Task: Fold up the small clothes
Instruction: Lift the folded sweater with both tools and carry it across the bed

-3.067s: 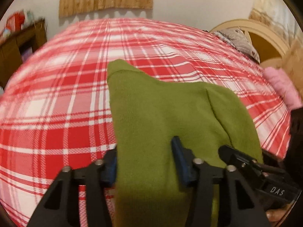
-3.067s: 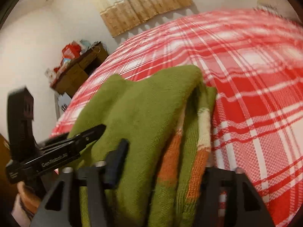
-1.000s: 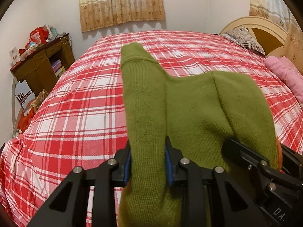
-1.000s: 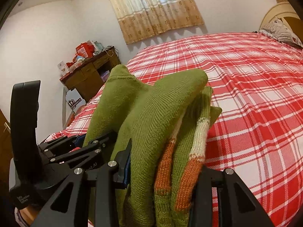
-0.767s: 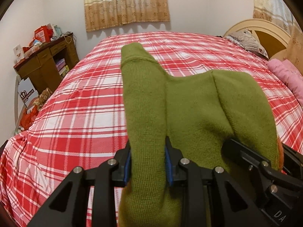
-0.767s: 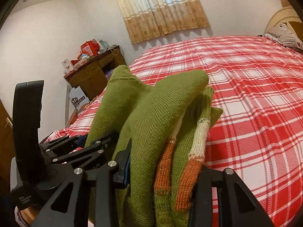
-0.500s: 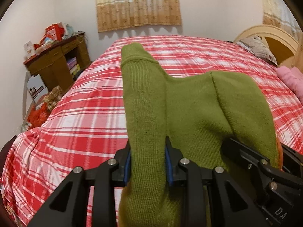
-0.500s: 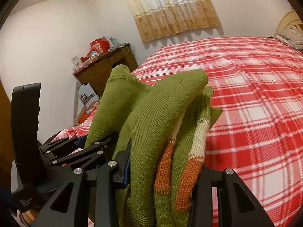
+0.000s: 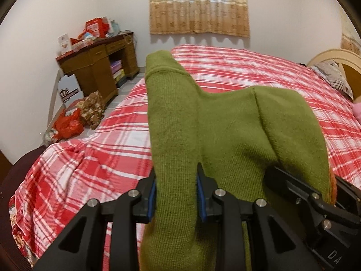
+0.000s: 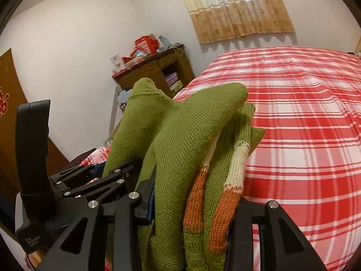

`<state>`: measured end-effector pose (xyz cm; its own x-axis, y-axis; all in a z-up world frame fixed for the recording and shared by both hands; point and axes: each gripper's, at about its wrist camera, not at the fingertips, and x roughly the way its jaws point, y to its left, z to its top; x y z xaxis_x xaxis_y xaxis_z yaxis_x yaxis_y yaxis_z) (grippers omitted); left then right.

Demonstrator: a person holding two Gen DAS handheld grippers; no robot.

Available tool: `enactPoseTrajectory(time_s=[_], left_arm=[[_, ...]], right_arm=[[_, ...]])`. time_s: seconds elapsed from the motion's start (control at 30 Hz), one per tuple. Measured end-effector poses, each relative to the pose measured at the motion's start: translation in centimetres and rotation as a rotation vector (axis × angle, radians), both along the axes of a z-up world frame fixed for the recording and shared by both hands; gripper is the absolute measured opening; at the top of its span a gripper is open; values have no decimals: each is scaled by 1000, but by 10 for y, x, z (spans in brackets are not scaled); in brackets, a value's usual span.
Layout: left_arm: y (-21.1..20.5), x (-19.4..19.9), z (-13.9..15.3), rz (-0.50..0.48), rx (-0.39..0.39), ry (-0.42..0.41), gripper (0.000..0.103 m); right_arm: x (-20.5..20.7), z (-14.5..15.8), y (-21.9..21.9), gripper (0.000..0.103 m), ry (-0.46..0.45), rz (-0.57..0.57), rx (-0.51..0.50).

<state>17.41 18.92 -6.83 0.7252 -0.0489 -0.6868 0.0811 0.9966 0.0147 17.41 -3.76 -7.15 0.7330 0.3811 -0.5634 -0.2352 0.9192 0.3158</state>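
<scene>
Both claws, left (image 9: pixel 174 194) and right (image 10: pixel 194 203), clench the folded green sweater (image 9: pixel 225 131), whose loose flap at 12 o'clock could flop open over the bed (image 9: pixel 248 67)

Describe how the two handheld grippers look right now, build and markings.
Both are matte black, angular linkage frames with silver screw heads. The left gripper carries blue pads inside its fingers. The right gripper shows a blue pad on one finger. White lettering, too small to read, marks both bodies.

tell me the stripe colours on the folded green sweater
Orange and cream stripes on the green sweater, clearest in the right wrist view.
</scene>
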Motion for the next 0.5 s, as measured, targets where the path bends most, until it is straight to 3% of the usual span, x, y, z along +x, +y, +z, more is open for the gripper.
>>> enactPoseTrajectory(time_s=[0.5], left_arm=[[78,16,-2,141,-11,-13,30]], right_arm=[[39,-2,81,39,3,140,9]])
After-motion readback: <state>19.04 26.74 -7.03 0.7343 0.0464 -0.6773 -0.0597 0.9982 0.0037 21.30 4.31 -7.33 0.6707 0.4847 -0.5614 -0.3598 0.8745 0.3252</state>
